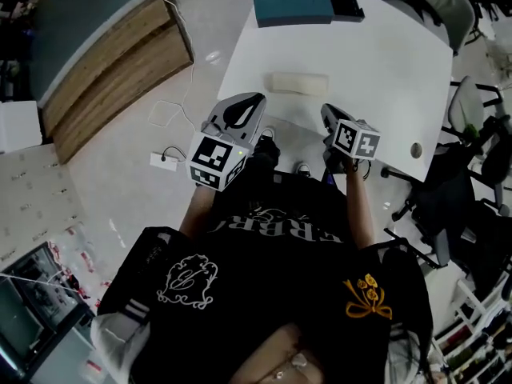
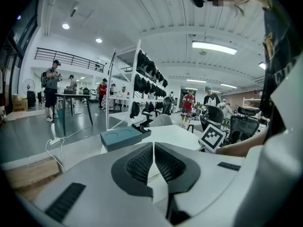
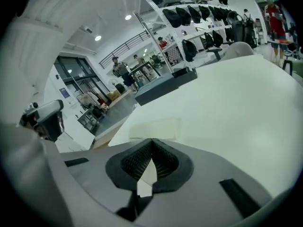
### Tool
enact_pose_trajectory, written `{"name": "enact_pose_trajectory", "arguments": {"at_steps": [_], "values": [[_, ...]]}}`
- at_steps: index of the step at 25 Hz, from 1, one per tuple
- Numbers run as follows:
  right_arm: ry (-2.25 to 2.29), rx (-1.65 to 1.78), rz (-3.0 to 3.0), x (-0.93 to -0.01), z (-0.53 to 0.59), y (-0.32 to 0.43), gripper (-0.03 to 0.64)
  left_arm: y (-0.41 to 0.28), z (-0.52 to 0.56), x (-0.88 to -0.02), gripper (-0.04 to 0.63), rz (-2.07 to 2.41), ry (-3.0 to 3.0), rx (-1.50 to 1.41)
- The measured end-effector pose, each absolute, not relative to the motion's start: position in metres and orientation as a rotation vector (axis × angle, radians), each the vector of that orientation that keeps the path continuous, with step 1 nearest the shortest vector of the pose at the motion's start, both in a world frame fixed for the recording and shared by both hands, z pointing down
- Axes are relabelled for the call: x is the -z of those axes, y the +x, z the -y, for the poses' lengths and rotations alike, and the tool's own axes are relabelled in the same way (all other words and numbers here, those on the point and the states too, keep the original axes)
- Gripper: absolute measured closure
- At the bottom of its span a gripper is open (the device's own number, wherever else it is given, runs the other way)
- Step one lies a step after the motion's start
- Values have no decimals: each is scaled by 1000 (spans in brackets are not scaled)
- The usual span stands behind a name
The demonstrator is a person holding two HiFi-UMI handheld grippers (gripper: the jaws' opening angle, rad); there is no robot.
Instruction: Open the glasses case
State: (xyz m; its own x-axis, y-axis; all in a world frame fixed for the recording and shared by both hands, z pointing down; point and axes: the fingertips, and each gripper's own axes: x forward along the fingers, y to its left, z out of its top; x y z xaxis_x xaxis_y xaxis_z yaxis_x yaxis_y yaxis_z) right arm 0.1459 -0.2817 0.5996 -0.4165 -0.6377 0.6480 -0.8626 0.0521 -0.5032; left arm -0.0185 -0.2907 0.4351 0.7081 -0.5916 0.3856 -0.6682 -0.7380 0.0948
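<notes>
Two claws hover over the near edge of a white worktop (image 1: 384,62), and both are empty. The left claw (image 1: 242,110) has its ribbed pads pressed together, and the right claw (image 1: 330,120) is likewise closed tip to tip. The glasses case (image 1: 297,82), pale cream and closed, lies flat on the worktop just beyond them, touched by neither. A teal box (image 1: 290,3) sits at the far edge with a black object (image 1: 346,2) just beside it. Around the worktop is a pale floor (image 1: 120,182), with a wooden platform (image 1: 120,70) at the left, a white cable (image 1: 172,110) trailing beside it, and office chairs (image 1: 472,174) at the right. Further back a white rack (image 2: 138,79) holds dark bags, and people (image 2: 51,86) stand about.
</notes>
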Motion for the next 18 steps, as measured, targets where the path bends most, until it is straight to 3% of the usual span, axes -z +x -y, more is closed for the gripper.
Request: {"name": "enact_pose_trajectory", "arguments": {"at_steps": [10,14,18], "values": [[1615,-1501,1848,-655,311,158,601,-43,337,-447,569,919,2713,-506],[1600,-1565,1845,-661,320,155,535,-50,350,-452,569,904,2708,-515],[1615,-1574,1812,-667,323,157,514,-52,360,-454,569,886,2712,-514]]}}
